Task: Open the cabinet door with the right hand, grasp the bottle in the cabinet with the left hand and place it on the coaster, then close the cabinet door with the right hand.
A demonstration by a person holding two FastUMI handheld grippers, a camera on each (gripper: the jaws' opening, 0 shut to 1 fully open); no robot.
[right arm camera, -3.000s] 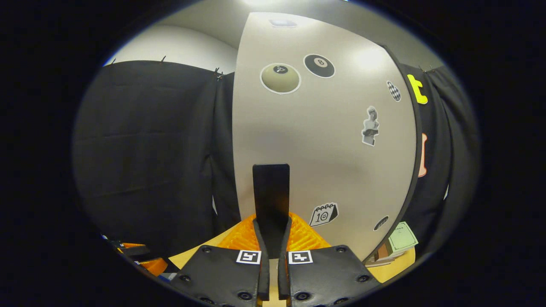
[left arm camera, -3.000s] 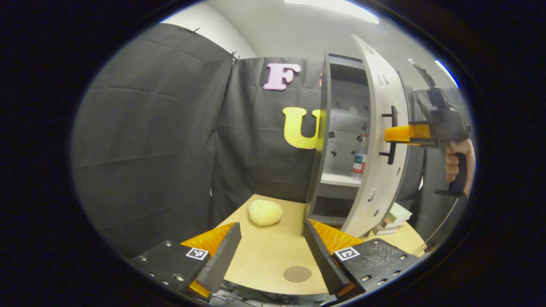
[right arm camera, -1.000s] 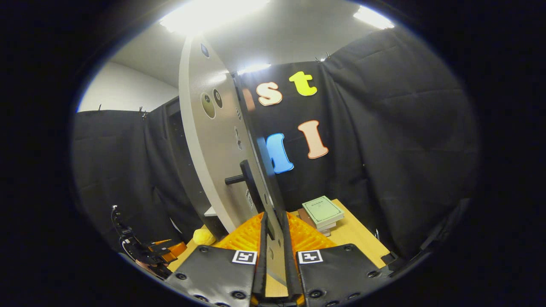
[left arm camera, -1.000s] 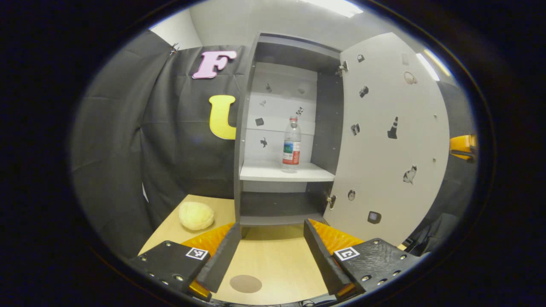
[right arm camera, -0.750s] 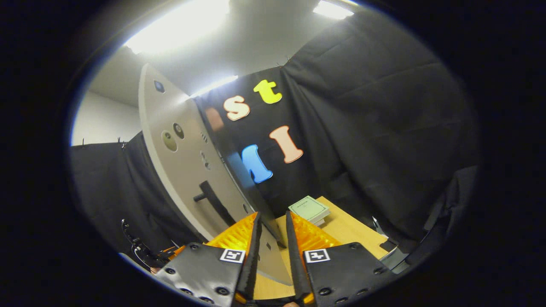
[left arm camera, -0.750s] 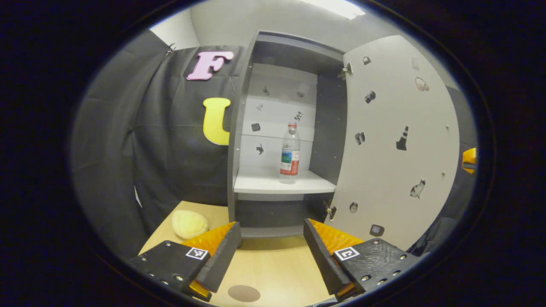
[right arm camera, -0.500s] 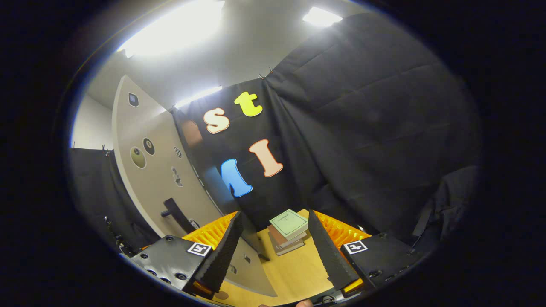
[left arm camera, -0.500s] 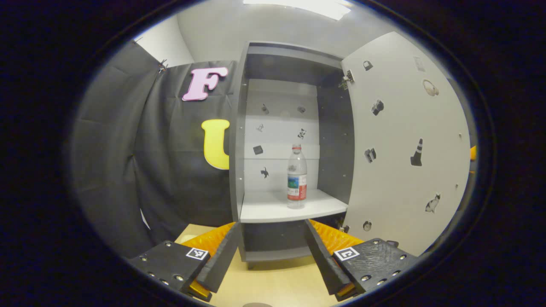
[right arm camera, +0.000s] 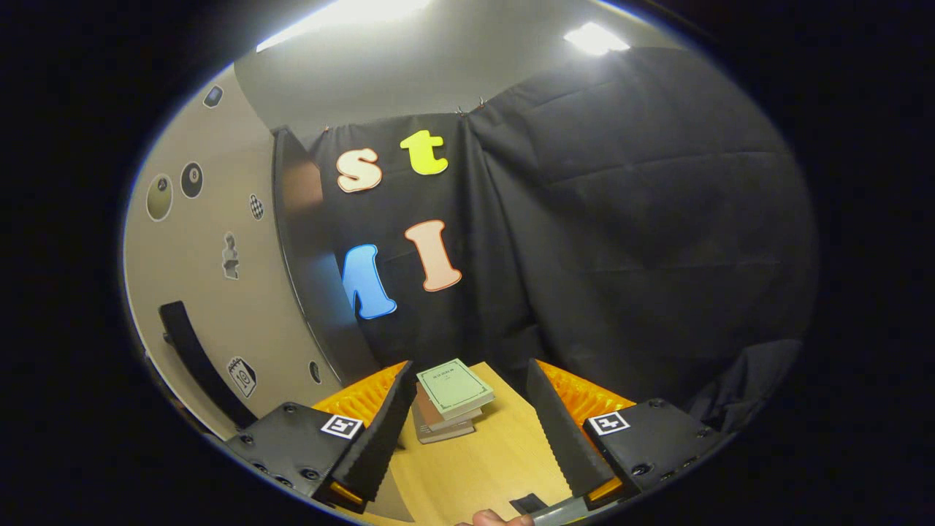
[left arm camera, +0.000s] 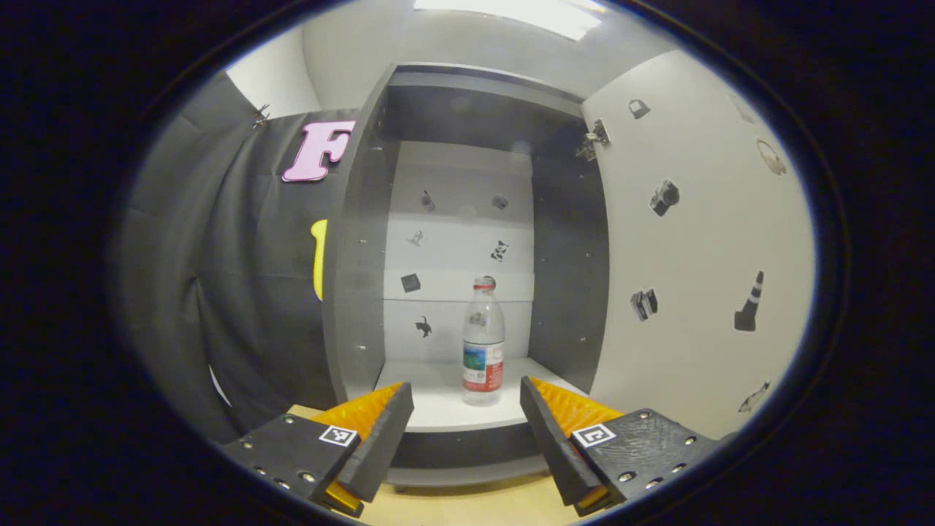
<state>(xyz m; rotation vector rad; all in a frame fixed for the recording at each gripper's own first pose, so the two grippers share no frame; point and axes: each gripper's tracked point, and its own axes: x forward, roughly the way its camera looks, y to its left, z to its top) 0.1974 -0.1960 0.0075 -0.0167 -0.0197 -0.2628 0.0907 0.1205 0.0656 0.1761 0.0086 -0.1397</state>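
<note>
In the left gripper view, the cabinet (left arm camera: 467,219) is seen standing open, and its door (left arm camera: 694,256) is swung out to the right, with small stickers scattered over the inner face. A white shelf (left arm camera: 453,405) crosses the cabinet at mid height, and the bottle (left arm camera: 483,351) is set upright on it, toward the right half of the shelf and back from its front edge. The bottle is clear, with a red cap and a red, blue and white label. The left gripper (left arm camera: 466,431) is held in front of the shelf's front edge with its fingers spread wide and nothing between them; the bottle is framed in the gap but stands apart from both fingers. In the right gripper view, the door's outer face (right arm camera: 212,292) and its dark handle (right arm camera: 196,361) are seen at the left. The right gripper (right arm camera: 467,431) is likewise released and empty, held above the tabletop (right arm camera: 475,467), clear of the handle. A stack of books (right arm camera: 449,402) is seen lying near the tabletop's far edge, beside the door's lower corner.
</note>
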